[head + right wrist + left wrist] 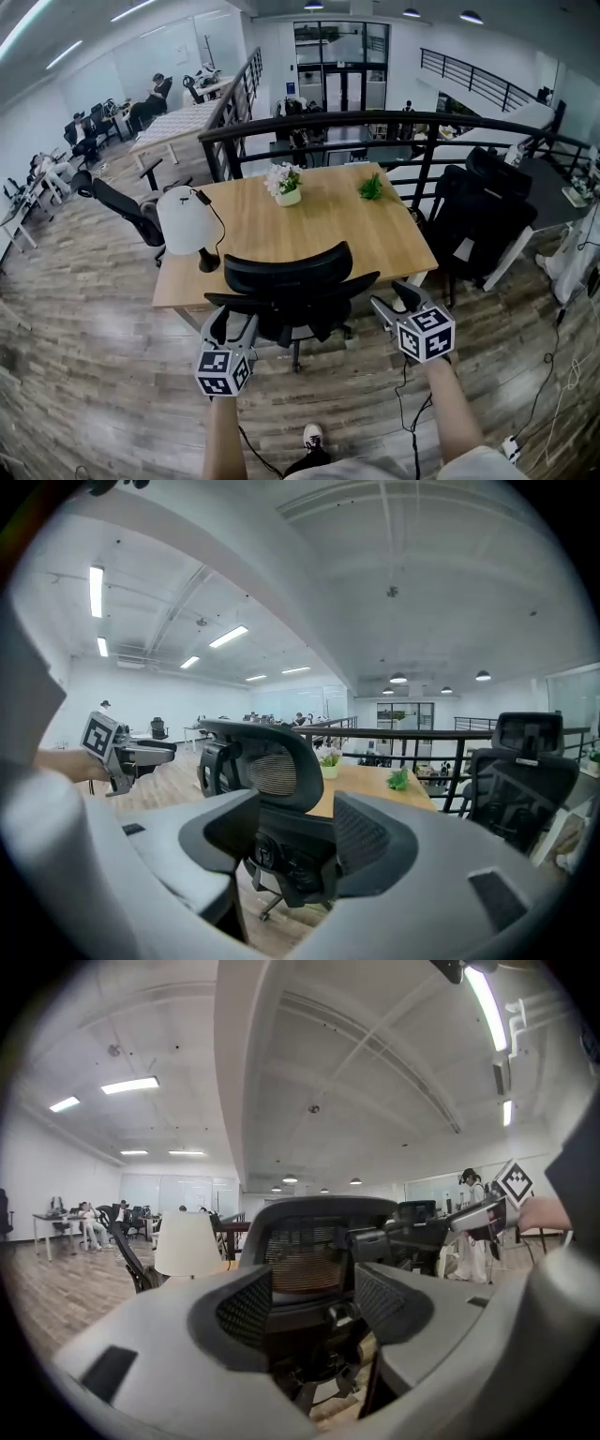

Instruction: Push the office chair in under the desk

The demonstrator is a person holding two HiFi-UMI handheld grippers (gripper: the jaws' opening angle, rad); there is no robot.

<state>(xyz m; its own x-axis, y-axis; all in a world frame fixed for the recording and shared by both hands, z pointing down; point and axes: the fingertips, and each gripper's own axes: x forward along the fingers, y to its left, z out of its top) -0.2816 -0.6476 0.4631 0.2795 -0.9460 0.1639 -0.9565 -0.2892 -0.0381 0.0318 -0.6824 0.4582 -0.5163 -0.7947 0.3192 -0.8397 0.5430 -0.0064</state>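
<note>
Head view: office chair (295, 281) at the near edge of a wooden desk (319, 234), a hand-held gripper behind it on each side.
From left to right: spare black chair (120, 204) beside the desk's left end; white lamp (184, 220) on the near left corner of the top; left gripper (232, 323), jaws wide apart and empty, just behind the left armrest, contact not discernible; office chair facing the desk, backrest level with the front edge, seat seemingly partly beneath the top, wheeled base out on the floor; potted white flowers (284, 183) and small green plant (371, 187) toward the far edge; right gripper (394, 302), jaws likewise spread, nothing between the pads, close behind the right armrest; second black chair (483, 211) past the desk's right end.
</note>
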